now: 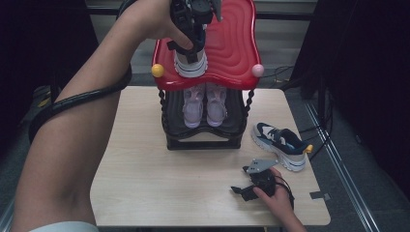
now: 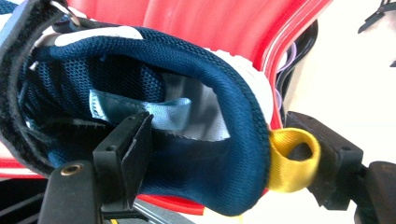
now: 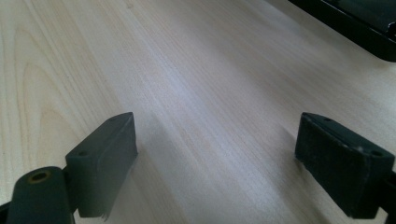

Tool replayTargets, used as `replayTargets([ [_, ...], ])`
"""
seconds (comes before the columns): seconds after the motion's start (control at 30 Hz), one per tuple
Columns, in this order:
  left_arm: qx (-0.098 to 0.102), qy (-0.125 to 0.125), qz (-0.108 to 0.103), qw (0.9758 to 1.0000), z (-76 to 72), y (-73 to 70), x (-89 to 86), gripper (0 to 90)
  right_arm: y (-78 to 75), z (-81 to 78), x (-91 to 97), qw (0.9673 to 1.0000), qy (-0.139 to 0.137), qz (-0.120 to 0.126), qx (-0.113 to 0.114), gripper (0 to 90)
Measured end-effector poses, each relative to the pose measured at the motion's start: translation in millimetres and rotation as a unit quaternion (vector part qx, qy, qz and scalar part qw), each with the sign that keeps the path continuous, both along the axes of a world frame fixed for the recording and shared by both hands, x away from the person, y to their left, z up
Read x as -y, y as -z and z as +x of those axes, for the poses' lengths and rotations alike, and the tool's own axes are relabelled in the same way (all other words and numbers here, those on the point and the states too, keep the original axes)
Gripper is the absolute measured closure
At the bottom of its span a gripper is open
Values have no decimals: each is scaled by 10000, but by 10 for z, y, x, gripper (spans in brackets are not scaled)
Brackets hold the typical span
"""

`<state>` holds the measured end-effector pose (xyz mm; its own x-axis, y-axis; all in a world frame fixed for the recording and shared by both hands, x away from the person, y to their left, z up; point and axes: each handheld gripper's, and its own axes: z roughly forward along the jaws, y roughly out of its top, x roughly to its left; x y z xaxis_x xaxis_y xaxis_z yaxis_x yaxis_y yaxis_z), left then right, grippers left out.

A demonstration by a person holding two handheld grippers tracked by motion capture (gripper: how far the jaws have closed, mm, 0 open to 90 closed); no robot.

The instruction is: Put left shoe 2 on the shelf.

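A navy and white sneaker (image 1: 190, 65) stands on the red top shelf (image 1: 232, 43) of a shoe rack, heel toward me. My left gripper (image 1: 191, 46) reaches down onto its heel. In the left gripper view the left gripper (image 2: 224, 135) straddles the sneaker's heel collar (image 2: 233, 154): one jaw is inside the shoe with a gap to the collar, the other is outside beside the yellow pull loop (image 2: 292, 161). The matching sneaker (image 1: 280, 142) lies on the table right of the rack. My right gripper (image 1: 241, 191) rests low over the table near the front edge, and the right gripper (image 3: 215, 140) is open with nothing in it.
A pink pair of shoes (image 1: 205, 104) sits on the rack's black lower shelf (image 1: 203, 142). A yellow ball (image 1: 157, 70) and a pink ball (image 1: 257, 70) cap the red shelf's front corners. Bare wooden table (image 1: 159, 179) spreads left and in front of the rack.
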<state>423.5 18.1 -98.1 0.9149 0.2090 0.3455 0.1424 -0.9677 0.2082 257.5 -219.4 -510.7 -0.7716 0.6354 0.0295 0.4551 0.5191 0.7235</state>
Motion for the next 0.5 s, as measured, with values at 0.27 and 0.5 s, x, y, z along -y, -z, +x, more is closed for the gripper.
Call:
replayTargets([
  [0.27,-191,-109,-125,9997,-66,-68,-55,248,-1,0,0,10000,1,-2,-3,123],
  [0.5,-328,-236,-300,9987,-115,-97,-129,244,0,0,0,10000,1,-2,-3,123],
])
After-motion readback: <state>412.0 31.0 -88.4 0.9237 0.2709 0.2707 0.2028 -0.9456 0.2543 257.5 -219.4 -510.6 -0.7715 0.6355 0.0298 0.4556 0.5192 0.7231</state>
